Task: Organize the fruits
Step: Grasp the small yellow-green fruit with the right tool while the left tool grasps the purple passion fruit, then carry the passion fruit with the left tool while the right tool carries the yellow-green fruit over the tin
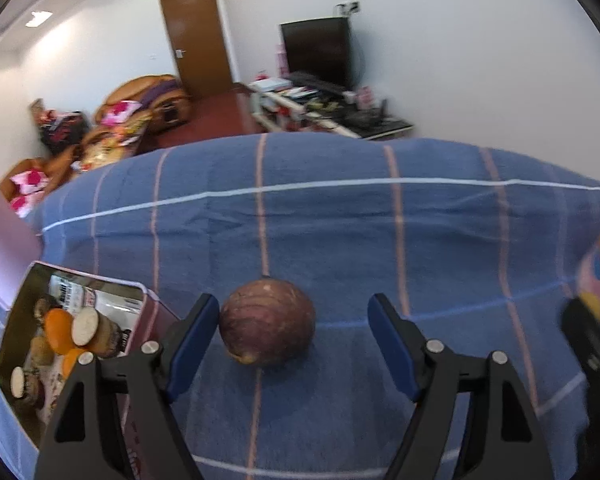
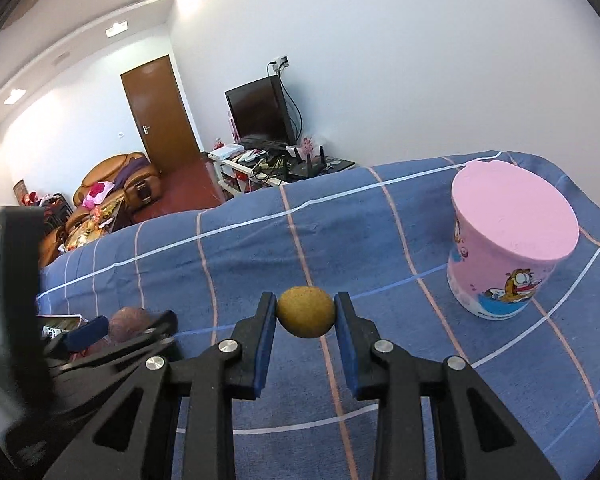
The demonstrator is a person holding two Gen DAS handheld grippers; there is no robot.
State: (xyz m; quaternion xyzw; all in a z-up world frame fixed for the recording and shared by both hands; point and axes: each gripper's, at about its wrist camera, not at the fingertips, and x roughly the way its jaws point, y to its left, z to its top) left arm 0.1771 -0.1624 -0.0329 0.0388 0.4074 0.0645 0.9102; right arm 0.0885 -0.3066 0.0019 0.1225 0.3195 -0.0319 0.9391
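- Two grippers are working over the blue checked cloth.
- Right gripper is clamping a small yellow-brown fruit.
- Left gripper is standing apart around a purple-brown fruit, whose side meets the left pad.
- Open tin is sitting left of the left gripper, holding fruit.
- Pink tub is standing ahead-right of the right gripper.

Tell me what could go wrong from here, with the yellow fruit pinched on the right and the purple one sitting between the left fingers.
1. The right gripper holds the small round yellow fruit only at its fingertips; it could pop out.
2. The left gripper is open around the purple fruit, with one pad close beside it and a gap on the other; closing may roll it across the blue cloth.
3. The tin box beside the left gripper could get bumped.
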